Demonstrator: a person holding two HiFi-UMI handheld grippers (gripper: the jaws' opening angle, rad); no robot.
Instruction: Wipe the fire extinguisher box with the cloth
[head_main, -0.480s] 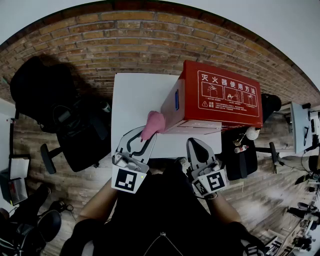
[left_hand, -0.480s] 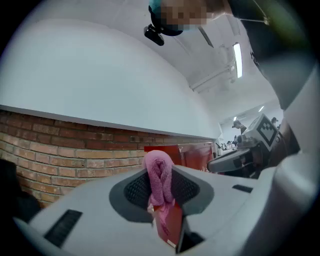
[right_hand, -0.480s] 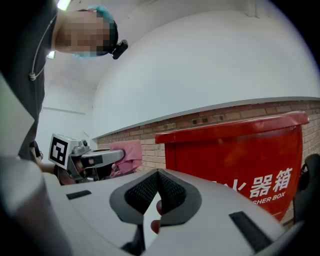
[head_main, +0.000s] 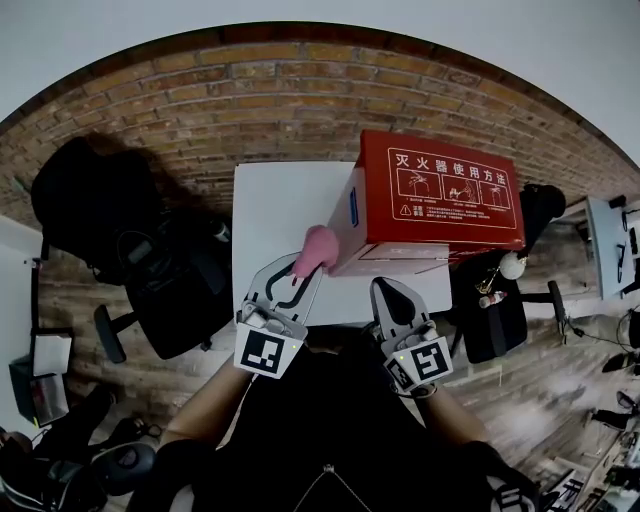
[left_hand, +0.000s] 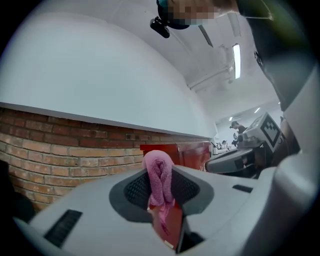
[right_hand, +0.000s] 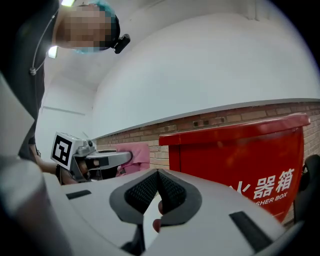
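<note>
The red fire extinguisher box (head_main: 435, 200) with white print stands on a white table (head_main: 280, 205) against a brick wall. My left gripper (head_main: 303, 268) is shut on a pink cloth (head_main: 318, 246), whose bunched end sits at the box's near left corner. In the left gripper view the cloth (left_hand: 158, 170) sticks up between the jaws of that gripper (left_hand: 160, 189), with the box (left_hand: 187, 152) just behind. My right gripper (head_main: 388, 290) is shut and empty, just short of the box's front face. From its own view (right_hand: 157, 175) the box (right_hand: 240, 170) fills the right side and the cloth (right_hand: 136, 152) shows at left.
A black office chair (head_main: 165, 275) stands left of the table, and a dark bag (head_main: 85, 190) sits behind it. Another chair (head_main: 495, 315) and small items stand at the right. The brick wall (head_main: 250, 110) runs behind the table and box.
The head view has shifted slightly. Both grippers and the cloth keep almost the same places beside the box.
</note>
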